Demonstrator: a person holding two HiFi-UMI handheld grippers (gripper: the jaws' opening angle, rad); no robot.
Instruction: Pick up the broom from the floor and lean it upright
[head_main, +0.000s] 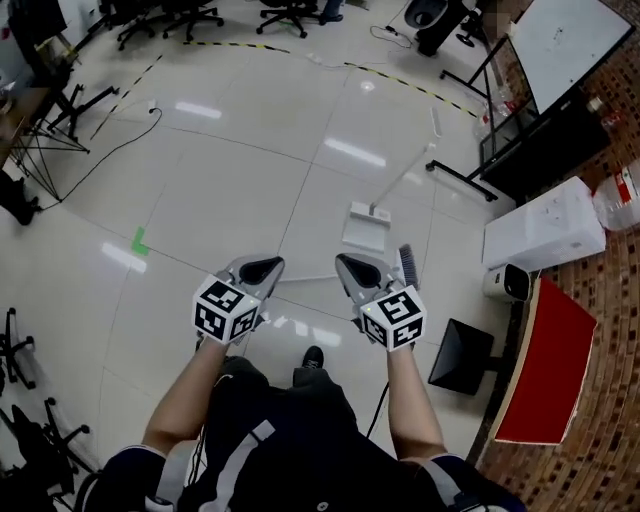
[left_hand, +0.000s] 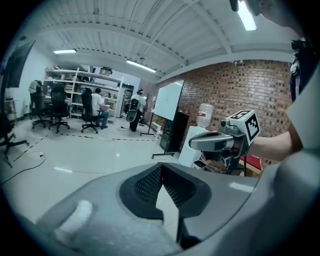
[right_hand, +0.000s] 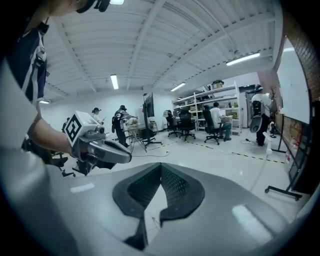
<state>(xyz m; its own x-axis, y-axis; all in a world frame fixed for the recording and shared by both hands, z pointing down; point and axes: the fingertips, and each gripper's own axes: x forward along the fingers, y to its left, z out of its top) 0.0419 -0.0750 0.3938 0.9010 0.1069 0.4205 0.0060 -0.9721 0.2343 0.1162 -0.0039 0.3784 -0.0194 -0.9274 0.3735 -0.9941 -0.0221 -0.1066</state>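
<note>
**Currently: broom unheld, on floor**

My left gripper (head_main: 262, 268) and right gripper (head_main: 352, 266) are both fully closed and empty, held side by side. I judge I'm only approaching. Broom (head_main: 406, 266) lies right of centre, beyond the right gripper.

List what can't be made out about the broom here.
- Broom: in the head view, the right tool covers all but its bristle end.
- Where the rest of it runs: too thin to trace in the head view.
- Both gripper views: no broom in frame; they look out over the floor.
</note>
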